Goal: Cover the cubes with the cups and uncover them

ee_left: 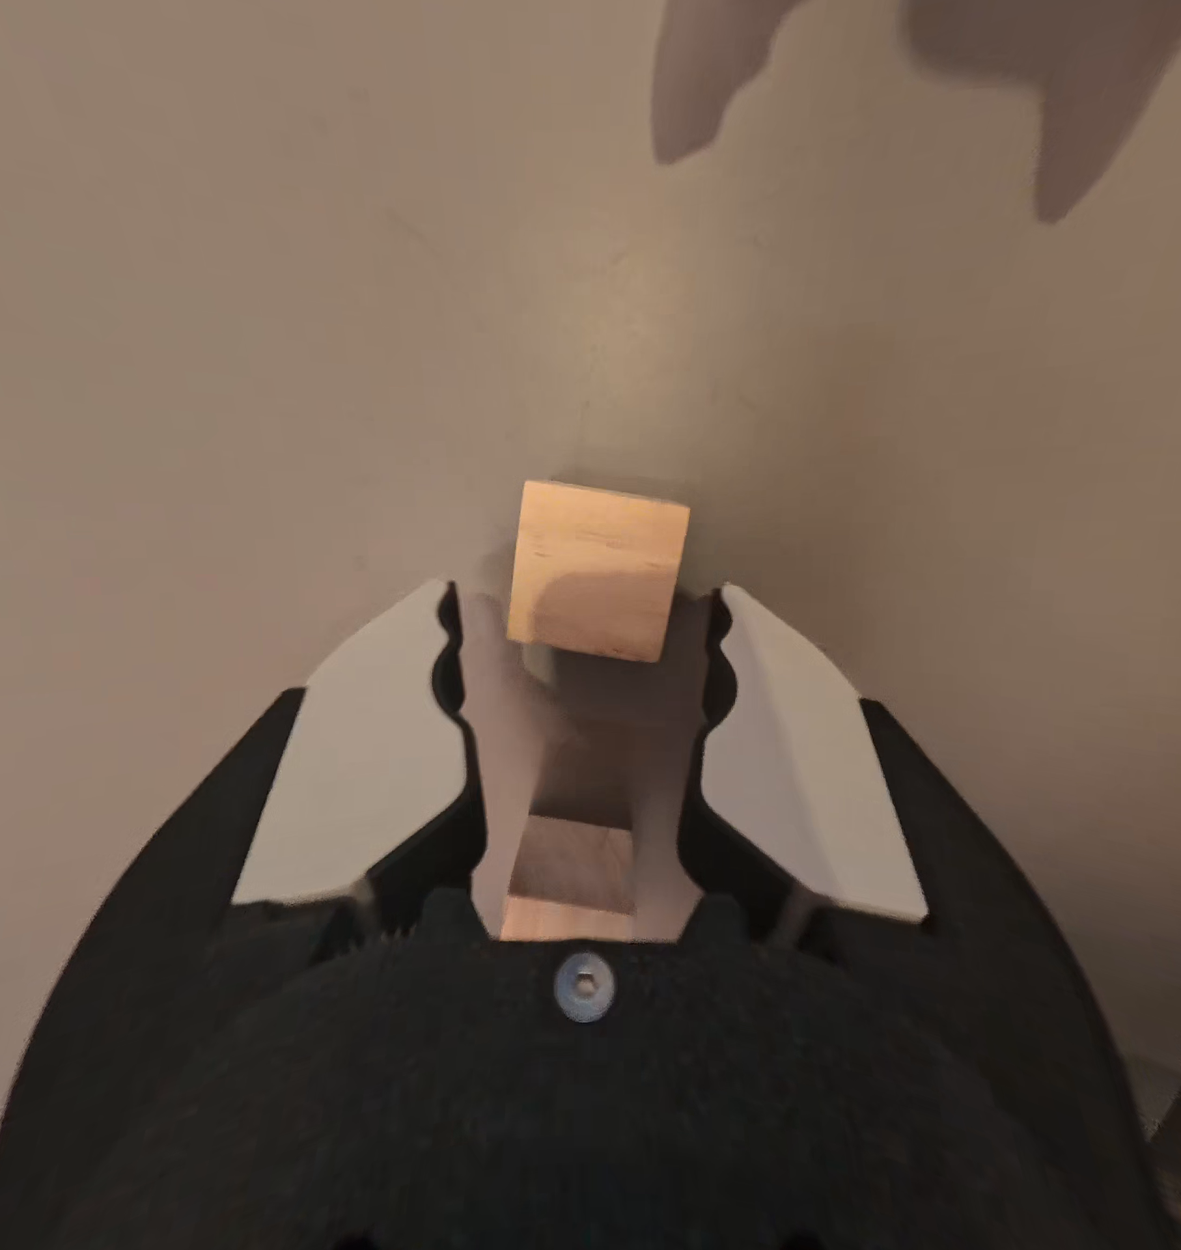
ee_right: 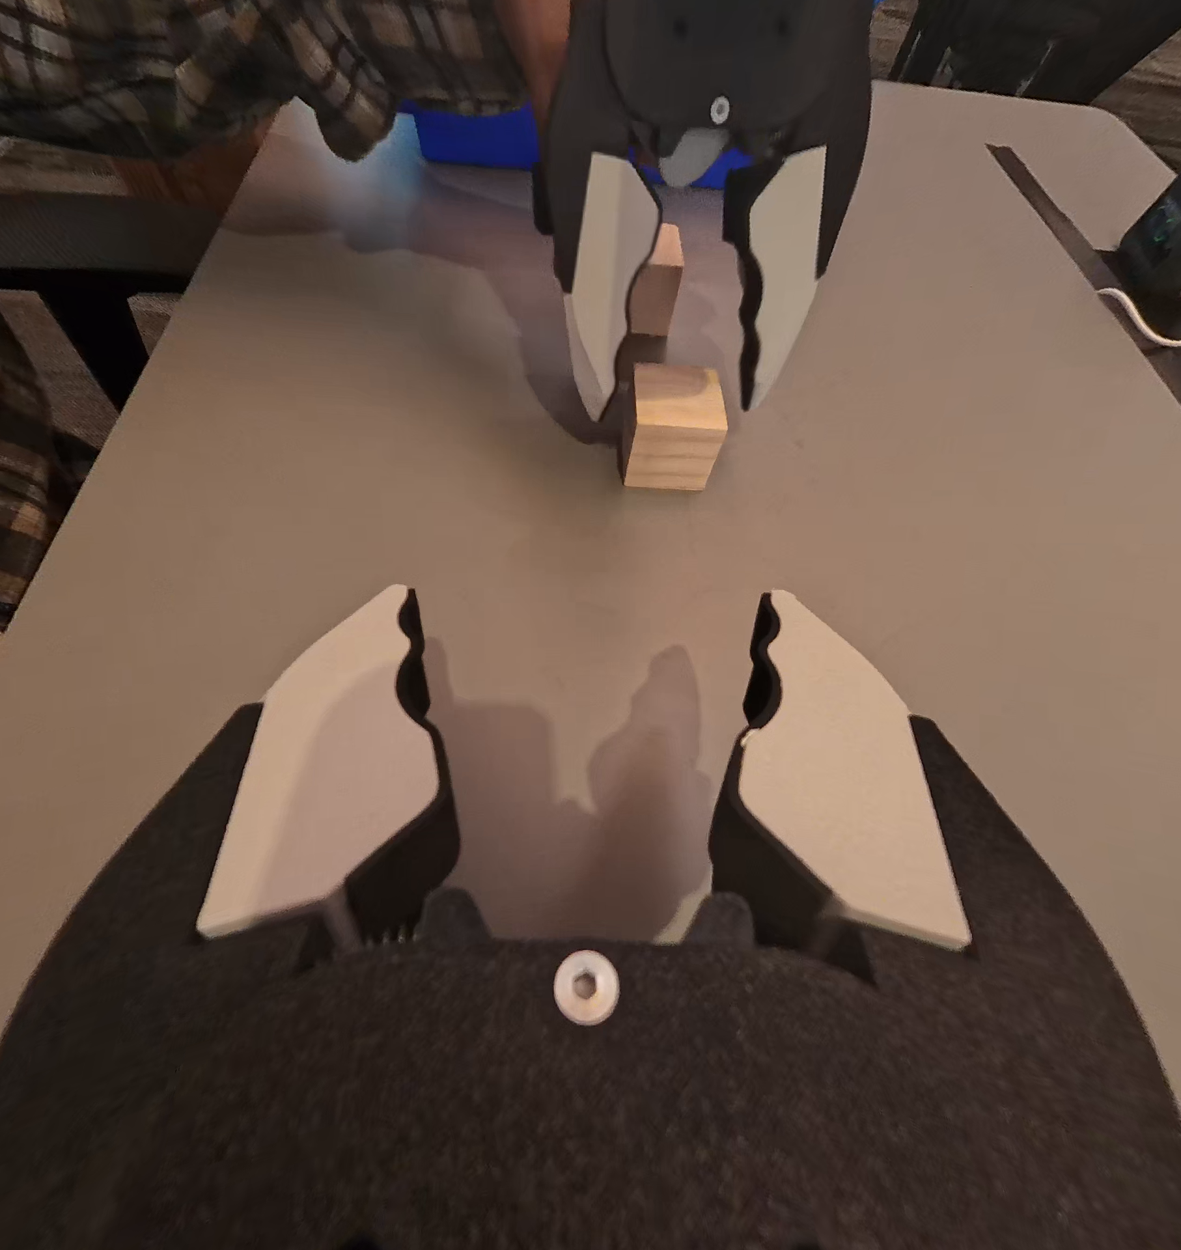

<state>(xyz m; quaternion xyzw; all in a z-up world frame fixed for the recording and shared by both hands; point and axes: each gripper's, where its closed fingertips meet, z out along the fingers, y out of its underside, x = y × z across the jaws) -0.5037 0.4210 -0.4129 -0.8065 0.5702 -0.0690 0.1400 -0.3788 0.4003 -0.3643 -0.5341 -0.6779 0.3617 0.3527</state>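
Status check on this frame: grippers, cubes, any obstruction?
Left gripper open, poised over near cube. Right gripper open, empty, well back. Second cube behind; both uncovered. No cups in view, table otherwise unobstructed.

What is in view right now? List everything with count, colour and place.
wooden cubes: two, pale wood, uncovered mid-table; one below the left fingertips, another behind it
cups: none visible
table: one, grey
blue bin: one, far table edge
dark device with white cable: one, right edge
plaid sleeve: one, upper left
left gripper: open, pointing down over the cubes
right gripper: open, empty, over bare table
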